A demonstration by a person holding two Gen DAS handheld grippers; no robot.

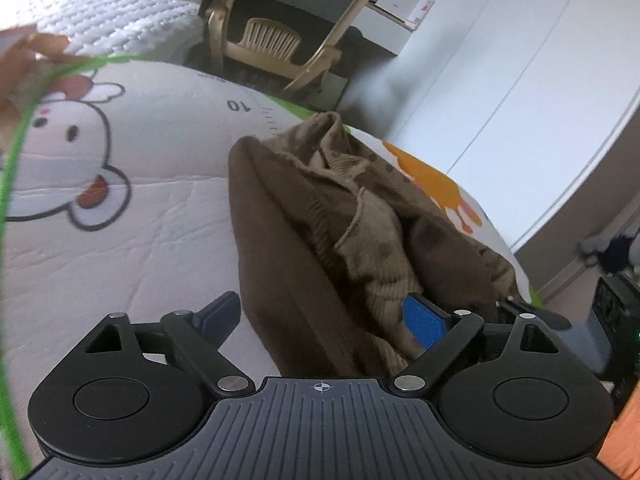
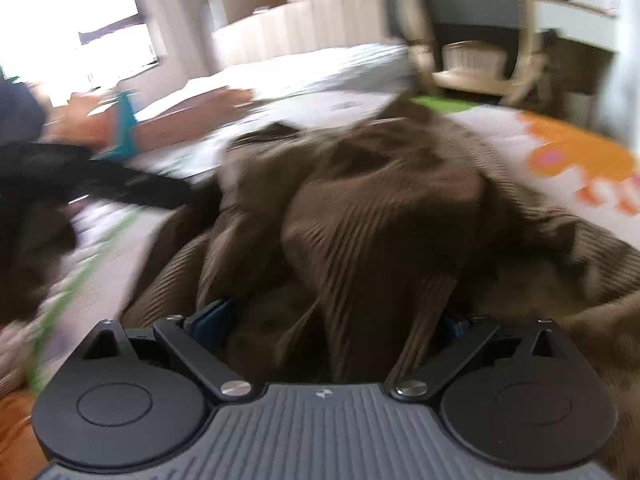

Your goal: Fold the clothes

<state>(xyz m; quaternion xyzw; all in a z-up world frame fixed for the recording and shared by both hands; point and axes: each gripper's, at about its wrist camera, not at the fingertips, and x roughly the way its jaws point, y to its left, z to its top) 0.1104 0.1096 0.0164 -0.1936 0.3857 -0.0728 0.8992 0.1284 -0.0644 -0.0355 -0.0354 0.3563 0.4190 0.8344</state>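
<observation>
Both claws, left claw point(image 1: 324, 320) and right claw point(image 2: 332, 320), gape wide around a soft, floppy brown knit garment point(image 1: 360, 216), gripping nothing; likely best pinched at an edge.

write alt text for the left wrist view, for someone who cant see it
A bunched brown ribbed garment lies on a white cartoon-print mat, rising between the wide-open fingers of the left gripper. Behind the mat stands a beige plastic chair.
</observation>
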